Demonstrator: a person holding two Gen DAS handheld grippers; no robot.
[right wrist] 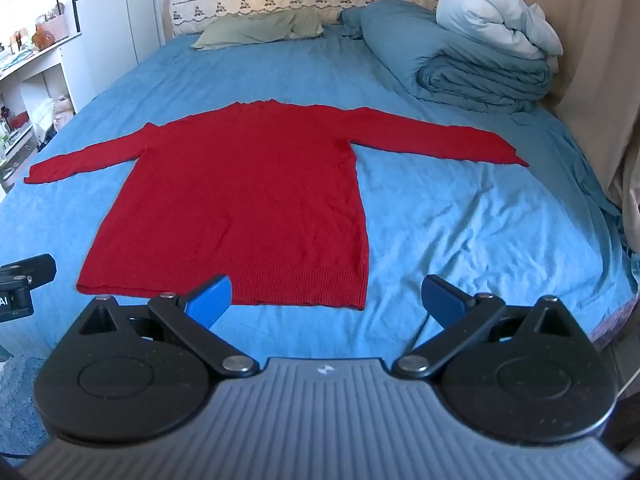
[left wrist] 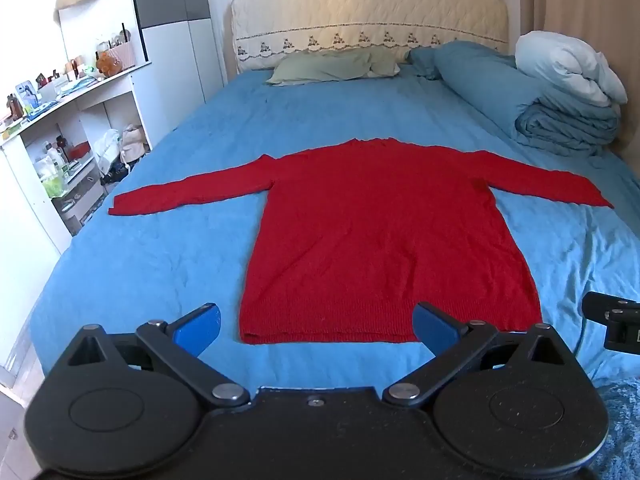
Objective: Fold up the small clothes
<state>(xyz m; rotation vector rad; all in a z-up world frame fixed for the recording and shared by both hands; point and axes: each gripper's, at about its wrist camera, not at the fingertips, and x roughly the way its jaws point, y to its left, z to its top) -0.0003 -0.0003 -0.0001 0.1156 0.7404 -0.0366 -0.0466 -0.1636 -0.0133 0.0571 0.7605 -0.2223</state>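
Note:
A red long-sleeved sweater [left wrist: 384, 232] lies flat on the blue bed sheet [left wrist: 160, 272], both sleeves spread out sideways, hem toward me. It also shows in the right wrist view [right wrist: 240, 200]. My left gripper [left wrist: 316, 330] is open and empty, held just short of the hem's left half. My right gripper [right wrist: 326, 300] is open and empty, held just short of the hem's right corner. The right gripper's body shows at the right edge of the left wrist view [left wrist: 616, 320].
A rolled blue duvet [left wrist: 540, 108] with a white pillow [left wrist: 568, 64] lies at the far right of the bed. A green pillow [left wrist: 332, 66] lies by the cream headboard [left wrist: 368, 12]. White shelves [left wrist: 72, 120] with clutter stand left of the bed. A curtain [right wrist: 592, 60] hangs on the right.

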